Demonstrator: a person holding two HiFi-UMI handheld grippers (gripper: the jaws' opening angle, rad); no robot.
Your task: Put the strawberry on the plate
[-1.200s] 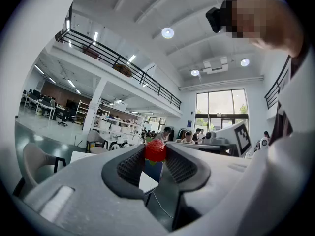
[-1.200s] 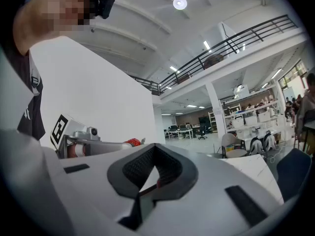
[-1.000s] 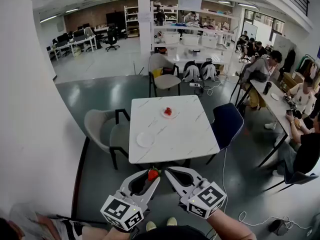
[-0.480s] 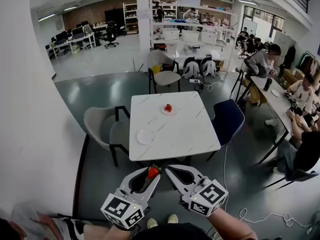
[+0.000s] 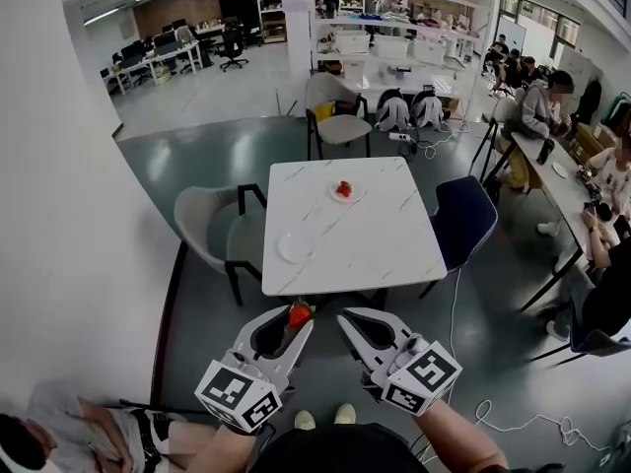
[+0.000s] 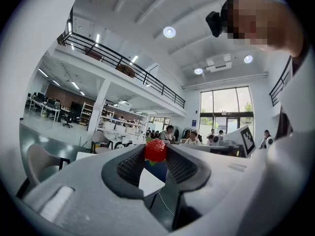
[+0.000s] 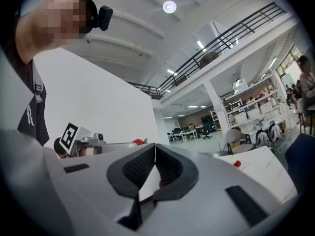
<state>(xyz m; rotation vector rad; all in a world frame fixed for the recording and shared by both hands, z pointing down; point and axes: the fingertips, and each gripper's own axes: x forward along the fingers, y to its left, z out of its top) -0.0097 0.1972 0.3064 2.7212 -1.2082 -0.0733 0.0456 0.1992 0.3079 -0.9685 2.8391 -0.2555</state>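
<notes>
A red strawberry (image 5: 299, 314) (image 6: 155, 150) is pinched at the tips of my left gripper (image 5: 301, 318) (image 6: 155, 154), held in the air short of the near edge of the white marble table (image 5: 394, 235). My right gripper (image 5: 342, 317) (image 7: 155, 149) hangs beside it, shut with nothing in it. An empty white plate (image 5: 296, 246) lies on the table's left side. A second plate (image 5: 345, 191) farther back carries another strawberry (image 5: 343, 188) (image 7: 237, 164).
A grey chair (image 5: 212, 235) stands at the table's left, a dark blue chair (image 5: 465, 220) at its right, a beige one (image 5: 335, 121) behind it. A white wall (image 5: 69, 215) runs along the left. People sit at a long table (image 5: 572, 180) to the right.
The table has come a little nearer and lower in the head view as I step toward it. Both grippers keep their hold and pose.
</notes>
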